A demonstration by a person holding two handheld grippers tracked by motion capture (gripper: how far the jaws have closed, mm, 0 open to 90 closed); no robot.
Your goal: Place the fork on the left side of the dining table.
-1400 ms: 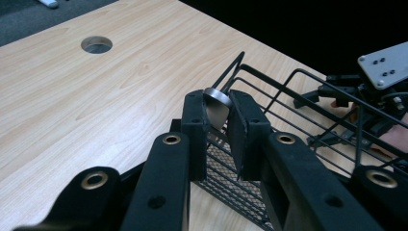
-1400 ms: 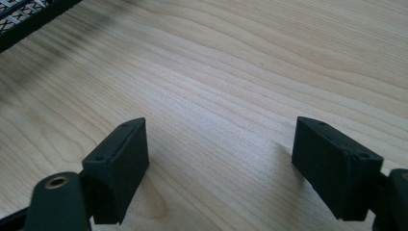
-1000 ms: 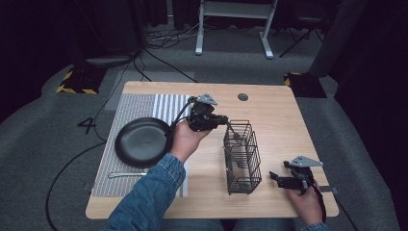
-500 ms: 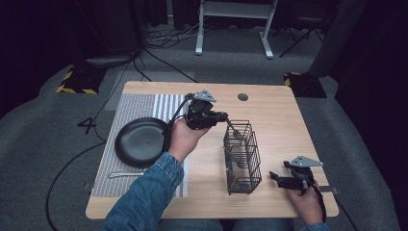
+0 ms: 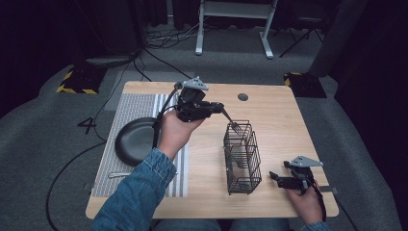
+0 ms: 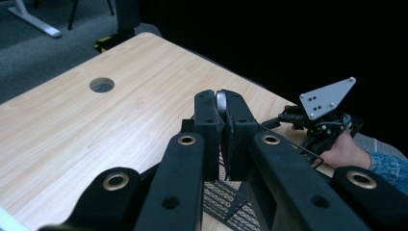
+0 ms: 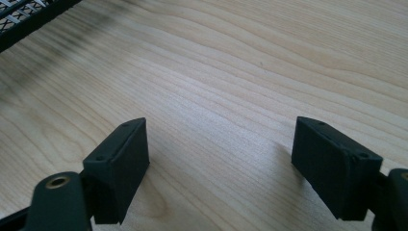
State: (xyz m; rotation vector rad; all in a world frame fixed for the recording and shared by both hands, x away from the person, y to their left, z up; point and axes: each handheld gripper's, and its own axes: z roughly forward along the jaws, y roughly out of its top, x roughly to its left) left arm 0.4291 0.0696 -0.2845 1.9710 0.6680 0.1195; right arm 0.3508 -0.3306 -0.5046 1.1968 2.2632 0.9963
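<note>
Left claw [image 6: 220,113]: jaws pressed nearly together on a slim metal utensil [image 6: 221,100]; its rounded silver end shows between the pads in the left gripper view. In the high view the left claw [image 5: 219,107] is held above the desk [image 5: 279,115], and the thin utensil [image 5: 230,119] slants down from it to the far top rim of the black wire basket [image 5: 243,156]. Which kind of utensil it is cannot be told.

The basket stands upright near the desk's middle, right of a striped mat [image 5: 139,103] that carries a dark frying pan [image 5: 134,140].

Right claw [image 7: 219,159]: jaws wide apart, nothing between them, bare wood beneath. In the high view the right claw [image 5: 275,177] sits low at the near right of the desk, just beside the basket, not touching it.
</note>
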